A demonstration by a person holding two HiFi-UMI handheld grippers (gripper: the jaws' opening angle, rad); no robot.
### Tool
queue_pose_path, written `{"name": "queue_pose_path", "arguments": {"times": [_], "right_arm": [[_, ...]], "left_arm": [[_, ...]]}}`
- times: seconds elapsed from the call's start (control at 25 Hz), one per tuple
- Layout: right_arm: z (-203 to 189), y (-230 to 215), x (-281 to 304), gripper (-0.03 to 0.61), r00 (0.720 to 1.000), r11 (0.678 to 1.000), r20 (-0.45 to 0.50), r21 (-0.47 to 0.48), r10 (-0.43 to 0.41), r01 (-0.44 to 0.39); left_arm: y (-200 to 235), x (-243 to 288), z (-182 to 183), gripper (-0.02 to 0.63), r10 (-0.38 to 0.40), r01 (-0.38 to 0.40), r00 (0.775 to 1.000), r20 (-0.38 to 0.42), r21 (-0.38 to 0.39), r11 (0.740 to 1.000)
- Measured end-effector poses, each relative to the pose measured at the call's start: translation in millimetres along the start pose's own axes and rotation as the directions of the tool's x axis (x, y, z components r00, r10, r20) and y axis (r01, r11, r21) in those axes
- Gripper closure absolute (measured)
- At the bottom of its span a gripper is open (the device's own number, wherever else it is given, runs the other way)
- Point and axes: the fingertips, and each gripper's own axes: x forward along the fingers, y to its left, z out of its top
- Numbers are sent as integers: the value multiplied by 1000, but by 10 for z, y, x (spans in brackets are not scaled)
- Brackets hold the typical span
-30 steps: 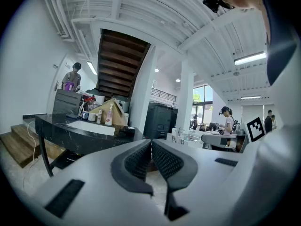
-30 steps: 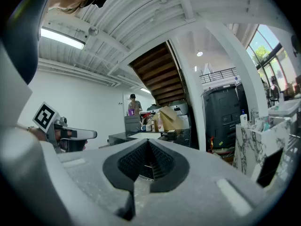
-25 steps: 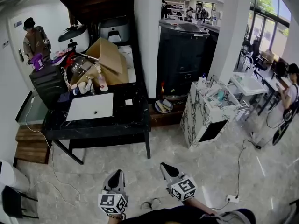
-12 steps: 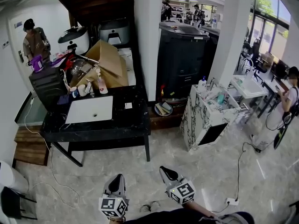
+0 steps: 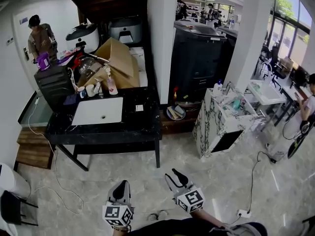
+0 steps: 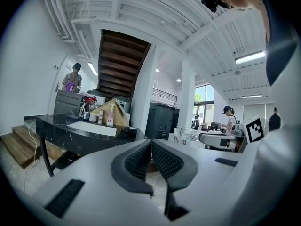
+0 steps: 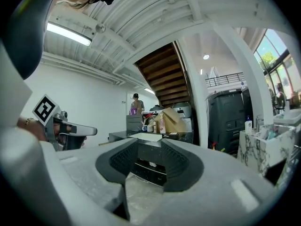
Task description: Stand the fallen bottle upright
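Far ahead stands a black table [image 5: 142,127] with a white slab [image 5: 98,111] and several small items at its back edge. Among them is a slim bottle with a pink label [image 5: 112,86], upright beside a cardboard box [image 5: 118,58]. I cannot make out a bottle lying on its side from here. Both grippers hang low over the floor, well short of the table. My left gripper [image 5: 122,184] is shut, its pads touching [image 6: 150,144]. My right gripper [image 5: 173,173] has just been opening and its jaws [image 7: 149,147] stand apart with nothing between them.
A white pillar [image 5: 165,38] and a tall black unit [image 5: 197,58] stand behind the table. To the right are a marble-patterned cabinet [image 5: 219,119] and a cable with a power strip [image 5: 243,211]. One person [image 5: 39,38] stands back left, another [image 5: 307,102] at far right.
The head view has drifted a little, so the table sits slightly further right. Both grippers keep about the same place at the bottom of the view.
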Motion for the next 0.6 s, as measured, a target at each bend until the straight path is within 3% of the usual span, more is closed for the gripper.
{"name": "queue_pose_path", "arguments": {"times": [0.08,0.16,0.6], "right_arm": [[-20,-27,9,358,1000,1000,-4,1,-19,19],[-40,-56,22,307,999,1000,-15,-2,-31,31],[41,-265,142,302,1000,1000,4,-26,15,-15]], "left_arm": [[2,-7,-22,606,5,-5,1000,-3,-3,1000],[-2,-5,-41,606,11,-11,1000,-5,-6,1000],[17,251,-15,605,35,-36,999,-3,-12,999]]}}
